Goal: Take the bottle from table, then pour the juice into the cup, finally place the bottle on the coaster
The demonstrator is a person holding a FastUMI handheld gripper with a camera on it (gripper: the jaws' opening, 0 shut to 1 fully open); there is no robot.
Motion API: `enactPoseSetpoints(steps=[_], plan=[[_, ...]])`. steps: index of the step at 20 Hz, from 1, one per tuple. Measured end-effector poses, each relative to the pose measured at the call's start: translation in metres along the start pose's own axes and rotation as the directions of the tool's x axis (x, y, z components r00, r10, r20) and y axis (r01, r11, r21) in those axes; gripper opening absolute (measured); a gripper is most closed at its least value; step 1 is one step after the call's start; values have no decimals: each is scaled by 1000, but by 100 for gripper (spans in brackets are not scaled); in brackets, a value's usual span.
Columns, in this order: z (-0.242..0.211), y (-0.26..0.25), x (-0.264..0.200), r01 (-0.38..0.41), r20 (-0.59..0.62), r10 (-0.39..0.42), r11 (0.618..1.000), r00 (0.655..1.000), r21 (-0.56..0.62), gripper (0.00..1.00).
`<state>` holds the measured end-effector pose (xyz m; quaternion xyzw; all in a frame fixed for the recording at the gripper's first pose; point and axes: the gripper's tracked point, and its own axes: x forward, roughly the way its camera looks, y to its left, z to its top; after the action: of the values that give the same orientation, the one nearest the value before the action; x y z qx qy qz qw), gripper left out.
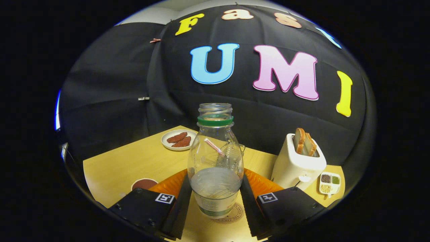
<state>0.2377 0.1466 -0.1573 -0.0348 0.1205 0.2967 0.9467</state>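
A clear bottle (215,148) with a green neck ring and no cap stands upright between my fingers, about a third full of pale liquid. Its base rests on a round printed coaster (234,214). My gripper (215,181) is shut on the bottle, one finger pressing each side of its lower body. Right behind the bottle, seen partly through it, is a clear glass cup (239,150) holding a striped straw (213,146); the cup's contents are hidden.
An orange mat (260,183) lies under the cup. Beyond the left finger are a brown round disc (144,184) and a white plate (178,139) of reddish pieces. To the right stand a white toaster (297,166) with bread and a small seasoning tray (330,183).
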Motion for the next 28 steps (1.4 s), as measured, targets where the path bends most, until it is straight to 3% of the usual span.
enactPoseSetpoints(steps=[9,24,25,26,27,28], plan=[[-33,-32,22,78,19,-79,997,997,29,76],[-49,-32,22,85,4,-85,996,996,24,81],[-48,-31,22,83,4,-83,996,997,27,83],[-46,-31,20,82,3,-82,996,997,25,95],[-47,-31,20,85,5,-85,996,996,19,100],[-45,-31,17,86,7,-86,996,996,11,100]])
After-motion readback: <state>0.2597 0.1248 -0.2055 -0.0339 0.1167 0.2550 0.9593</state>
